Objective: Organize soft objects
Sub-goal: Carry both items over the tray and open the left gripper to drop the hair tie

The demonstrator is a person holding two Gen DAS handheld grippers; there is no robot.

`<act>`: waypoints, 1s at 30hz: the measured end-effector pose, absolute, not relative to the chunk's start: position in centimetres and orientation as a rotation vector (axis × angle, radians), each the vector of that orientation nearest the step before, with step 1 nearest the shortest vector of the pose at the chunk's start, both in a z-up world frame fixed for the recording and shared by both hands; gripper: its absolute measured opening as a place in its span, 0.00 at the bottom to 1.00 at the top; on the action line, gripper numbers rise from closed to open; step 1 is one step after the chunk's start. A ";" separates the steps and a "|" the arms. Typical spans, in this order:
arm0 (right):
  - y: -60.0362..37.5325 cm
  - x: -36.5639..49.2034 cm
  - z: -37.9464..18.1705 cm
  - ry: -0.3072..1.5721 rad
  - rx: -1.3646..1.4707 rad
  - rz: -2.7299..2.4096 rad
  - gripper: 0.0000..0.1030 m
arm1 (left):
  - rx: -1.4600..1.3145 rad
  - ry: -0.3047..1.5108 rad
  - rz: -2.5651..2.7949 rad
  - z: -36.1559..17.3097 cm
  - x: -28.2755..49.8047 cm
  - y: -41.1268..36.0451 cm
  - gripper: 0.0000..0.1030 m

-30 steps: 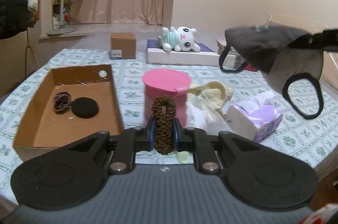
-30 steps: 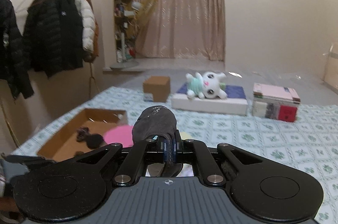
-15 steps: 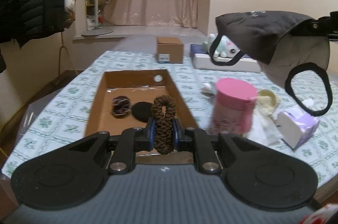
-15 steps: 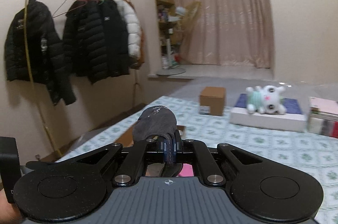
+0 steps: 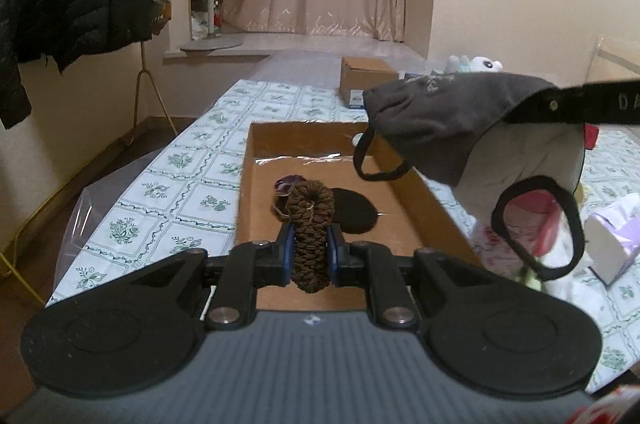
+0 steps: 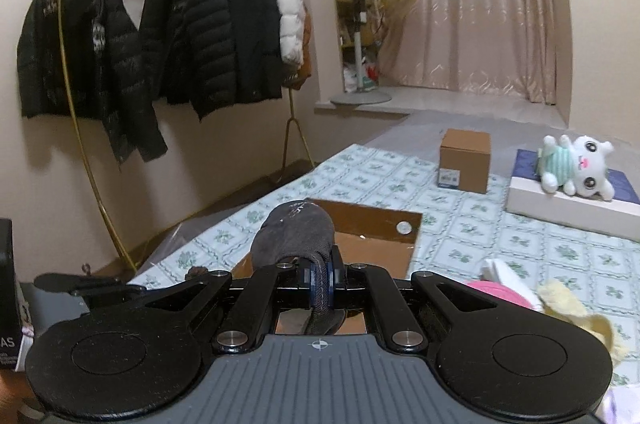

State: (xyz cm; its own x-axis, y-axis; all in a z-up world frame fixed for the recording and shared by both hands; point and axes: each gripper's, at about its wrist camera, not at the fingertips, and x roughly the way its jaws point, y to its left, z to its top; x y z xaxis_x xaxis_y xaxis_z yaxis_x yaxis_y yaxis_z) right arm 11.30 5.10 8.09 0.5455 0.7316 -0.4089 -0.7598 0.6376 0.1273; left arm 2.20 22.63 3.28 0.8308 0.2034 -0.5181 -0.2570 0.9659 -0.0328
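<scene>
Patterned cloth over a long surface (image 5: 192, 160), coats on a rail at left, curtain far behind.

Left wrist view: left gripper (image 5: 311, 256) aimed down the length of the open cardboard box (image 5: 420, 200), box directly ahead and below, long axis running away from the jaws. Jaws narrowed onto a brown scrunchie (image 5: 311, 224), pinched across its lower half, loop standing upright above the pads (seemingly poised over the near end of the box, though height above the floor of it hard to judge). Already lying inside, just beyond: a black round pad (image 5: 356, 210) and a small purplish scrunchie (image 5: 286, 184). Up at right, a grey face mask (image 5: 436, 120) dangling in the air from the other tool, over the box's right wall, ear loops hanging free. Left-hand load probably better lined up for a drop.

Right wrist view: right gripper (image 6: 320, 284) with jaws pressed nearly together on the mask's (image 6: 296, 232) edge band, grey cloth bulging up over the tips. Box (image 6: 384, 240) ahead and below, its far end visible past the cloth, near part hidden.
</scene>
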 end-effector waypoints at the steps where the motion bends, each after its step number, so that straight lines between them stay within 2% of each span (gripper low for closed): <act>1: 5.7 11.6 7.6 0.457 -0.077 0.883 0.05 | -0.106 0.543 0.245 3.0 2.5 23.1 0.15; 19: 12.7 14.9 -1.3 0.516 -0.281 0.817 0.05 | -0.110 0.641 0.219 -1.8 7.7 26.7 0.16; 28: 13.2 14.9 -4.0 0.589 -0.358 0.848 0.06 | -0.120 0.669 0.215 -2.7 8.2 27.1 0.25; 30: 13.0 14.8 -3.9 0.589 -0.355 0.855 0.10 | -0.111 0.666 0.215 -2.5 8.0 27.0 0.32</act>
State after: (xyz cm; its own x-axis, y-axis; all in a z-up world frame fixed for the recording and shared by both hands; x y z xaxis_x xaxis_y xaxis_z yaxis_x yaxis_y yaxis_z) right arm 14.78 12.96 -3.86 0.5127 0.5991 -0.6150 -0.7881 0.6126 -0.0602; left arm 8.05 26.98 -2.49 0.7653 0.1617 -0.6230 -0.2328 0.9719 -0.0336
